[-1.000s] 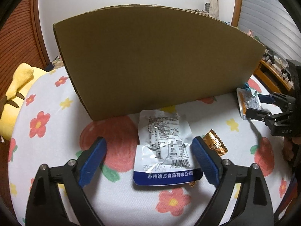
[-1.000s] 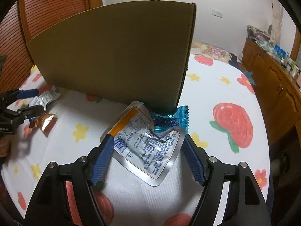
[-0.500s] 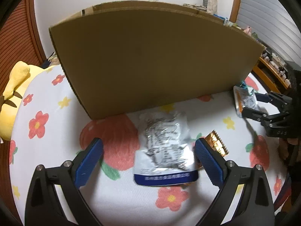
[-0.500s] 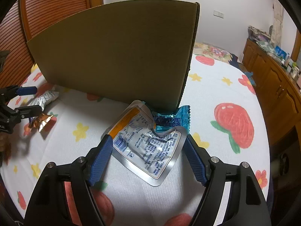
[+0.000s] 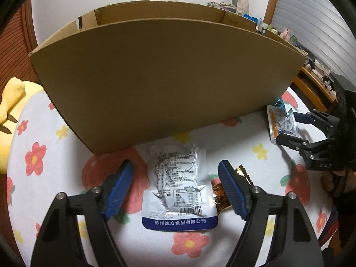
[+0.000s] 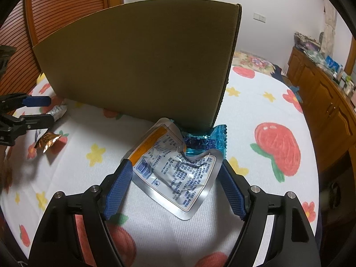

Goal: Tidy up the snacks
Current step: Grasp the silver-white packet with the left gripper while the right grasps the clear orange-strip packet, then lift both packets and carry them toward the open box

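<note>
A silver pouch with a blue band [image 5: 178, 189] lies flat on the flowered bed cover, just in front of a big cardboard box [image 5: 166, 77]. My left gripper [image 5: 175, 173] straddles the pouch with its jaws closing; a gap shows at each pad. A gold wrapper [image 5: 220, 195] pokes out behind its right finger. A silver pouch with an orange stripe [image 6: 175, 173] lies at the box [image 6: 138, 66] corner, between the pads of my right gripper [image 6: 175, 166], which is open. A blue candy wrapper [image 6: 207, 142] lies partly under that pouch.
The box stands open-topped across the bed. A yellow plush toy [image 5: 11, 115] lies at the left edge. A wooden cabinet [image 6: 322, 102] runs along the right, a slatted wooden door [image 6: 66, 11] behind. Each gripper shows in the other's view: right gripper [image 5: 289, 129], left gripper [image 6: 44, 111].
The left gripper's fingers have drawn closer together around the blue-banded pouch, and its view now shows the box's inside rim. The right gripper and its pouch have not moved.
</note>
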A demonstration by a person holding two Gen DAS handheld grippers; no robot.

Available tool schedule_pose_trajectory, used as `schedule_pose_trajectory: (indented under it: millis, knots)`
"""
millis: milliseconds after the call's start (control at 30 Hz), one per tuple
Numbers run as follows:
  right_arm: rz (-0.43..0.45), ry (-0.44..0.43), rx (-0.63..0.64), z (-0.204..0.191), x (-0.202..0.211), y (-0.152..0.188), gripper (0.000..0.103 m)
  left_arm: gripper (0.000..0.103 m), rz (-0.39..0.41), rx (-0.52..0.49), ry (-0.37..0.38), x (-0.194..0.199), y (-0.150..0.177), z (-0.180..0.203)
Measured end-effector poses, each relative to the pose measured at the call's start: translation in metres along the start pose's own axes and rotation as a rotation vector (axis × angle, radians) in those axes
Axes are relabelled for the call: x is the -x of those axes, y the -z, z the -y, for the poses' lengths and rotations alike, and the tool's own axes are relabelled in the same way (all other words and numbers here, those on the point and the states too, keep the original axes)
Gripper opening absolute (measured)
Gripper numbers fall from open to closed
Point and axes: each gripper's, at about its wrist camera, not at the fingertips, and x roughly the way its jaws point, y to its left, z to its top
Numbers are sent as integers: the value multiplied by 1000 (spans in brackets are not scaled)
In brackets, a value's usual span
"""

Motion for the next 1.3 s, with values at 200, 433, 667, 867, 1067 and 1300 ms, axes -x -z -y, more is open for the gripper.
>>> schedule_pose_trajectory:
  millis: [200, 433, 667, 867, 1067, 1300]
  knots:
    - [0, 0, 0, 1, 0, 0, 80, 63, -16, -2, -26, -7, 1, -2]
    - [1, 2, 5, -2, 0, 0, 80, 62, -8, -35, -69, -4, 9, 1]
    - [10, -5, 38, -10, 5, 0, 68, 61, 9, -48, -73, 4, 19, 2]
    - [18, -49, 12, -7, 13, 5, 43, 61, 21, -22, -54, 13, 28, 0]
    - [28, -89, 16, -11, 18, 8, 31, 61, 35, -11, -50, 26, 33, -15]
    - [77, -137, 12, -17, 32, 5, 7, 61, 46, -8, -44, 30, 33, -13]
